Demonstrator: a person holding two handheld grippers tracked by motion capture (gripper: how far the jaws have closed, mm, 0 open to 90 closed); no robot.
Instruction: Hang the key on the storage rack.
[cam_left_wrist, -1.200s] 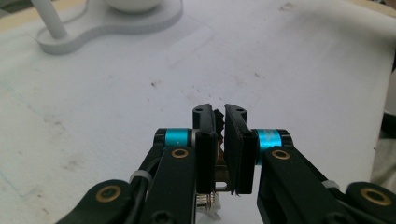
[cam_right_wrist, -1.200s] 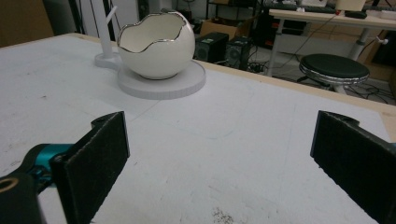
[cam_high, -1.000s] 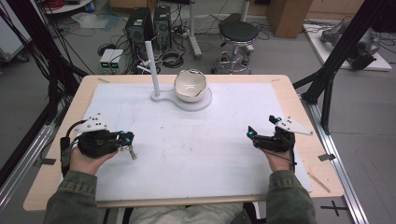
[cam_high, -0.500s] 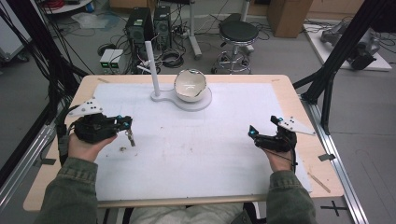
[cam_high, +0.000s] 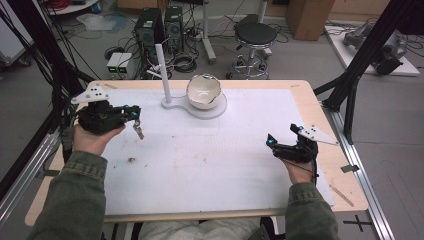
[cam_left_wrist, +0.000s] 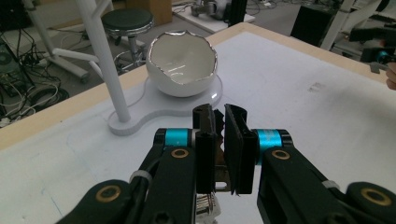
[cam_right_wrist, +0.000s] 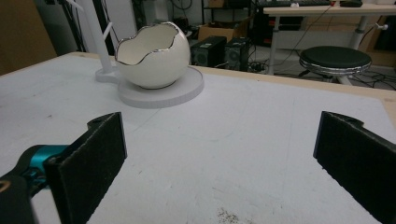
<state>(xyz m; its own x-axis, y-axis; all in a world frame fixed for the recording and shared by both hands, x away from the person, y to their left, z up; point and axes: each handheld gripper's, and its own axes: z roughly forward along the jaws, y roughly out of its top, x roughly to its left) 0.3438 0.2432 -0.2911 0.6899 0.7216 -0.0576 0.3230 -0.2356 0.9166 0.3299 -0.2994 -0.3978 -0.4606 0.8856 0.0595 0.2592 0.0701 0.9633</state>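
A white stand holds an egg-shaped bowl (cam_high: 203, 91) with a silver jagged rim, beside a thin white post (cam_high: 162, 70) on one flat base (cam_high: 216, 108). My left gripper (cam_high: 136, 114) hovers left of the stand, shut on a small metal trinket (cam_high: 137, 130) that dangles below its jaws. In the left gripper view the jaws of my left gripper (cam_left_wrist: 219, 116) pinch the trinket (cam_left_wrist: 218, 173), with the bowl (cam_left_wrist: 182, 65) and post (cam_left_wrist: 105, 56) just beyond. My right gripper (cam_high: 270, 141) rests at the table's right, open. Its jaws (cam_right_wrist: 222, 135) stand wide apart and bare, facing the bowl (cam_right_wrist: 152, 53).
A white mat (cam_high: 210, 165) covers the wooden table (cam_high: 310, 95). A small dark speck (cam_high: 131, 160) lies on the mat near the person's left sleeve. Beyond the far edge stand a stool (cam_high: 255, 35), computer cases (cam_high: 157, 22) and cables. Black frame struts (cam_high: 367, 55) rise at both sides.
My left gripper has lifted off the mat and moved away from the person toward the stand, carrying the dangling trinket. The right gripper has stayed in place.
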